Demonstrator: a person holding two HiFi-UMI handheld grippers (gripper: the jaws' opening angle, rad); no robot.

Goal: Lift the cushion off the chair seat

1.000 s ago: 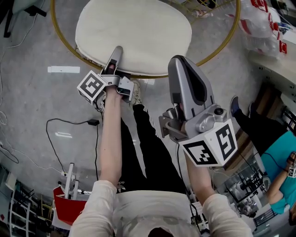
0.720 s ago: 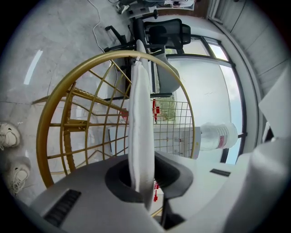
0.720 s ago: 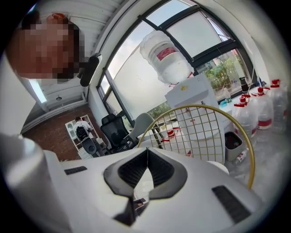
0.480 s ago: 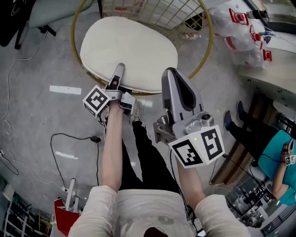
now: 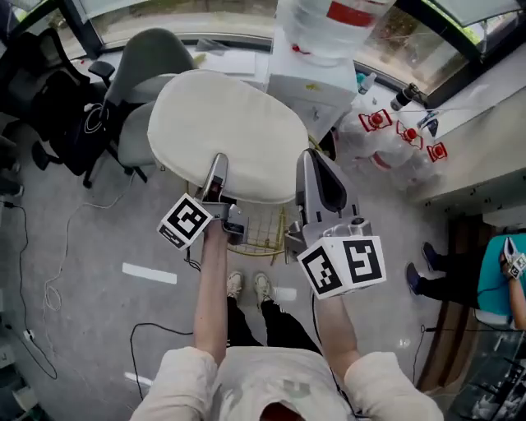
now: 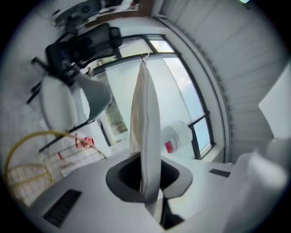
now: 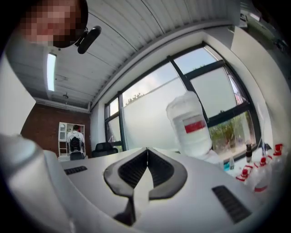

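- A grey office chair (image 5: 144,78) stands at the far left.
- The left gripper (image 5: 217,168) is clenched on the near edge of the cushion (image 5: 230,123), which shows edge-on between its jaws.
- The cushion hangs in the air, clear of the gold wire chair (image 5: 263,234) below it.
- The right gripper (image 5: 310,160), just beside the cushion's right edge, has its jaws pressed together with nothing between them.
- A water bottle (image 5: 325,20) stands beyond.

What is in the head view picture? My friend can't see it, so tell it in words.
A person's left gripper pinches the near edge of a cream oval cushion in its fingers, holding it up above a gold wire chair. The right gripper, fingers shut and empty, points alongside the cushion's right edge.
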